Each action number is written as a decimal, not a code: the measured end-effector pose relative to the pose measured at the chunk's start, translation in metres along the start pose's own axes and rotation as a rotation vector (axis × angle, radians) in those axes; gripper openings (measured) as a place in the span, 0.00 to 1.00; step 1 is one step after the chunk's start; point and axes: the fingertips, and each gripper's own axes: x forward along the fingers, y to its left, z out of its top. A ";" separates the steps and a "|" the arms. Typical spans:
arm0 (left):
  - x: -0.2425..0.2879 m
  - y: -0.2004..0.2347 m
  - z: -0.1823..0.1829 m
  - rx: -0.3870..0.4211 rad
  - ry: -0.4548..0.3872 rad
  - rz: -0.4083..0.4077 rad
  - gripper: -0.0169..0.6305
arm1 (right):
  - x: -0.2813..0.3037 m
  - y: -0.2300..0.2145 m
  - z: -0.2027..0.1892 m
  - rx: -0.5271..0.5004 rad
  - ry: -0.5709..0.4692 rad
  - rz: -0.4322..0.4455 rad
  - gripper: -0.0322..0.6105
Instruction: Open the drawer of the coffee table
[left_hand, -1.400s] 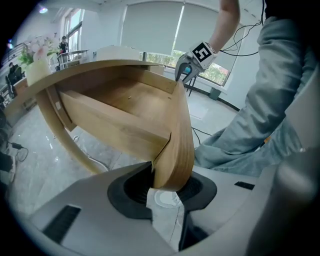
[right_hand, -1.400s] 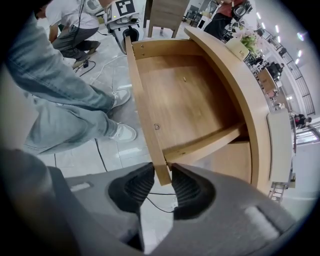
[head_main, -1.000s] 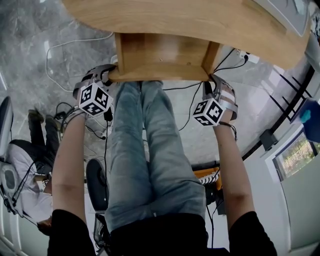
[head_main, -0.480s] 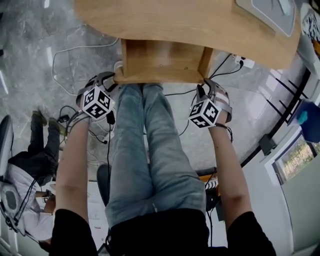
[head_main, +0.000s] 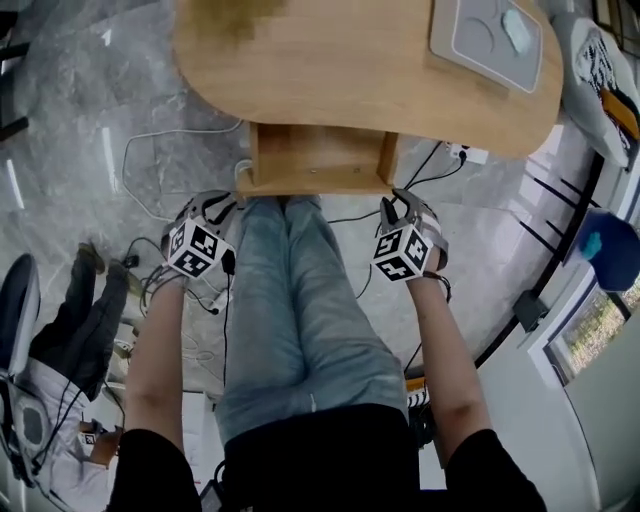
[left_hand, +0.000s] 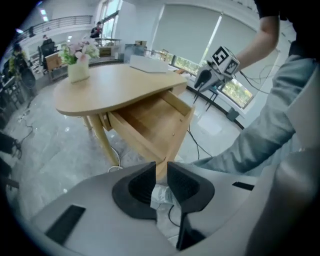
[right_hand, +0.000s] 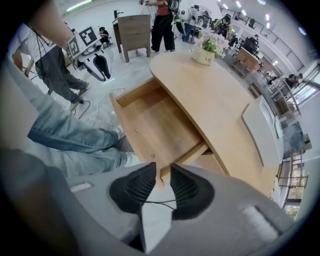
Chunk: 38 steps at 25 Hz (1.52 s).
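The wooden coffee table has its drawer pulled out toward me, and the drawer is empty inside. My left gripper hovers just off the drawer front's left corner, clear of the wood. My right gripper hovers off the right corner. Both pairs of jaws are closing with a narrow gap and nothing between them. In the left gripper view the left gripper looks over the open drawer. The right gripper looks down on the drawer from above.
My legs in jeans stand right in front of the drawer. A grey tray and a flower pot sit on the tabletop. Cables and a power strip lie on the floor. A person stands at the left.
Both grippers have lifted away from the drawer front's corners and their jaws have narrowed. The drawer stays pulled out.
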 end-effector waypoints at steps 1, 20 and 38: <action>-0.008 0.003 0.016 -0.033 -0.044 0.019 0.14 | -0.008 -0.005 0.005 0.013 -0.021 0.001 0.17; -0.151 -0.022 0.187 -0.144 -0.304 0.074 0.05 | -0.177 -0.045 0.089 0.231 -0.331 0.013 0.05; -0.351 -0.095 0.349 -0.072 -0.674 0.125 0.05 | -0.412 -0.083 0.154 0.335 -0.750 -0.081 0.05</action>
